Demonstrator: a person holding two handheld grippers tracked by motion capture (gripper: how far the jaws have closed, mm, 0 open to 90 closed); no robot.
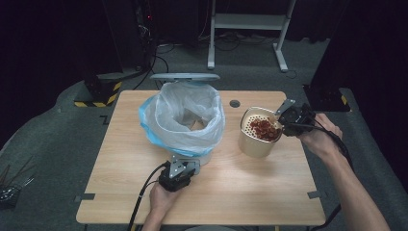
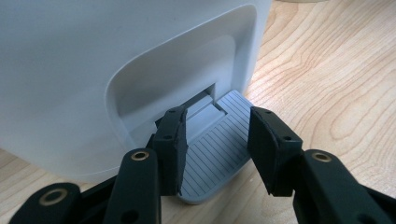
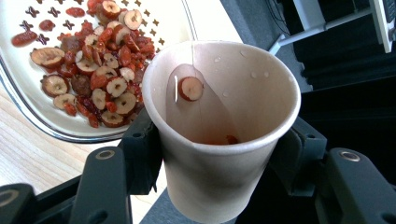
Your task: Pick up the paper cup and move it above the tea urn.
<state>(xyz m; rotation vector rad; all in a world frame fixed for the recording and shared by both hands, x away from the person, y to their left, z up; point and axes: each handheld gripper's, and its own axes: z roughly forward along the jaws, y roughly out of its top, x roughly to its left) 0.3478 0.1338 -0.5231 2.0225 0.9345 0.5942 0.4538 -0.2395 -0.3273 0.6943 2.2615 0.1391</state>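
A white pedal bin lined with a clear and blue bag stands mid-table, its lid raised. My left gripper is at the bin's front base. In the left gripper view the left gripper is open, its jaws straddling the grey ribbed pedal. My right gripper is shut on a paper cup, tilted at the rim of a cream strainer pot that holds red dried fruit slices. One slice clings inside the wet cup.
The wooden table has a round cable hole behind the pot. A white desk frame and a yellow-and-black striped stand base are on the floor beyond the table's far edge.
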